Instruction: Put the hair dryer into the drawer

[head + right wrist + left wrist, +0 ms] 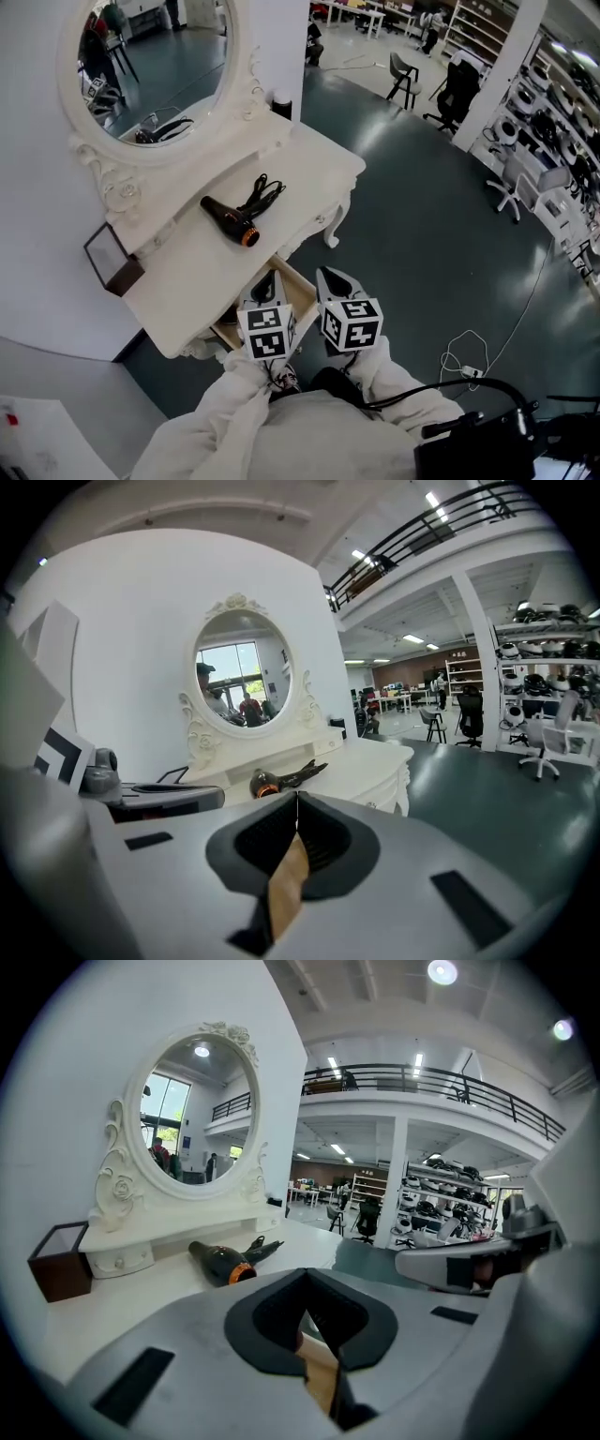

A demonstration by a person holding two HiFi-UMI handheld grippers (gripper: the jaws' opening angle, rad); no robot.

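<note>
Left gripper, low in the centre of the head view, has its jaws drawn together at the tips and holds nothing; its own view shows the same closed pair, with only a thin slit lower down. Right gripper sits just beside it on the right, and its jaws are likewise pressed together and empty. Both point toward the white dressing table in the frame's left half. The hair dryer lies on the tabletop above the grippers, black with an orange ring, its cord bunched at its upper right end; neither gripper touches it. The wooden drawer stands pulled open below the table's front edge, with the left gripper's tip over it in the head view. An oval mirror fills the upper left, and a dark brown box stands at the table's left end.
</note>
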